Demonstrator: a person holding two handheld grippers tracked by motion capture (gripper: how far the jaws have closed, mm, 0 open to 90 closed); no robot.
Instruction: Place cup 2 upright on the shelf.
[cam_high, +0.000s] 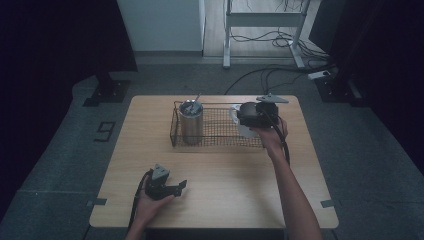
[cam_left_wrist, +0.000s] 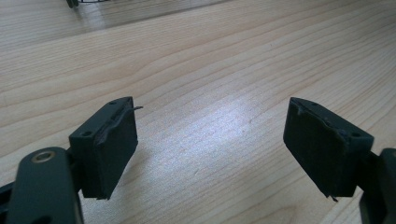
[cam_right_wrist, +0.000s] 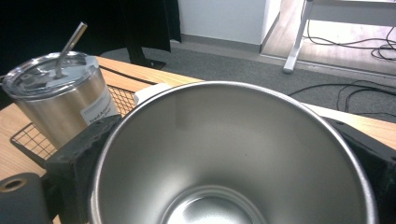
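The bench (cam_left_wrist: 224, 60) is pale wood with fine grain lines, smooth, with a soft sheen where light falls. The open cup (cam_right_wrist: 233, 154) is brushed metal, satin grey inside, with a brighter polished rim. The tumbler (cam_right_wrist: 63, 105) is also brushed steel, with a paper-like label, a clear glossy plastic lid (cam_right_wrist: 44, 72) and a metal straw (cam_right_wrist: 70, 46). The basket (cam_high: 220, 131) is thin dark wire mesh. The pads (cam_left_wrist: 114, 149) of the left gripper (cam_left_wrist: 210, 149) are matt black, rubbery, rough at the edges.

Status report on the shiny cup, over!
Right gripper clamps open steel cup at wire basket, right end. Left gripper open, empty. Lidded tumbler stands at its left end, clear.
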